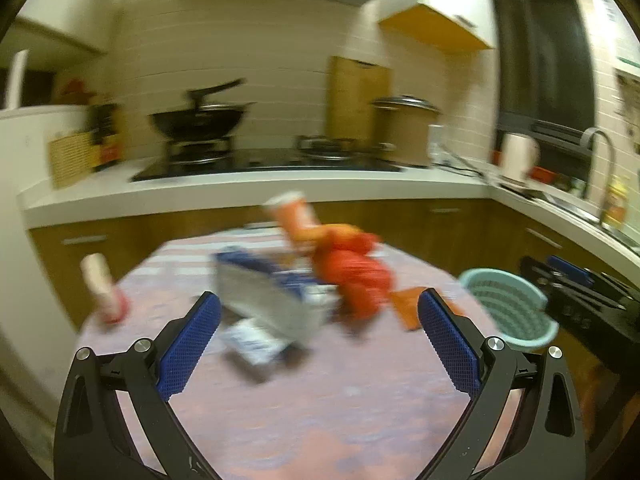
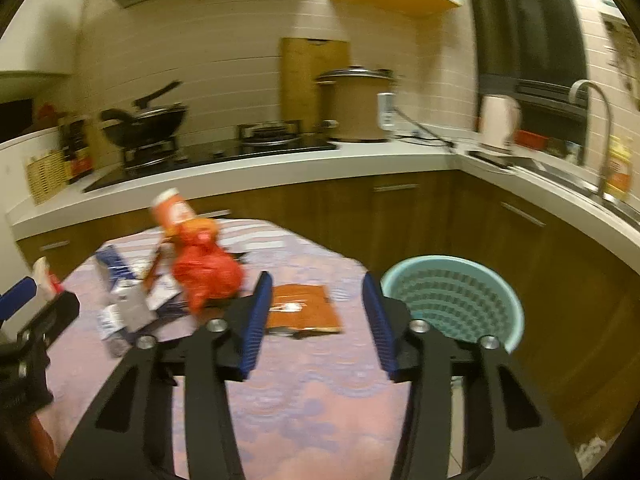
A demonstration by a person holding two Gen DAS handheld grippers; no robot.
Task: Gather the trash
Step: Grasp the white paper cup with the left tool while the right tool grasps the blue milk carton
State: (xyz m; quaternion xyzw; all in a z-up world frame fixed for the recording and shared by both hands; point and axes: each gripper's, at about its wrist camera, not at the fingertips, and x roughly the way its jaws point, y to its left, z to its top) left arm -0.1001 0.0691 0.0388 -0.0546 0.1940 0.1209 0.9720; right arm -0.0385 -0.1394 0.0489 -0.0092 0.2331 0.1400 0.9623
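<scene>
Trash lies blurred in a heap on the pink patterned table (image 2: 320,400): an orange cup (image 2: 172,212), a crumpled red-orange bag (image 2: 208,272), a blue-and-white carton (image 1: 264,296), white wrappers (image 1: 252,340) and a flat brown packet (image 2: 304,308). My left gripper (image 1: 319,296) is open wide in front of the carton, with nothing between its pads. My right gripper (image 2: 316,280) hangs above the brown packet with its jaws partly closed and a clear gap between the pads; nothing is held. A teal slotted basket (image 2: 452,300) stands at the table's right edge, just right of the right gripper.
A white-and-red bottle (image 1: 102,284) stands at the table's left edge. Behind the table runs a kitchen counter (image 1: 256,188) with a wok (image 1: 200,118), a large pot (image 1: 404,128), a kettle (image 1: 518,156) and a sink tap (image 1: 600,140). Wooden cabinets (image 2: 400,216) close the gap behind.
</scene>
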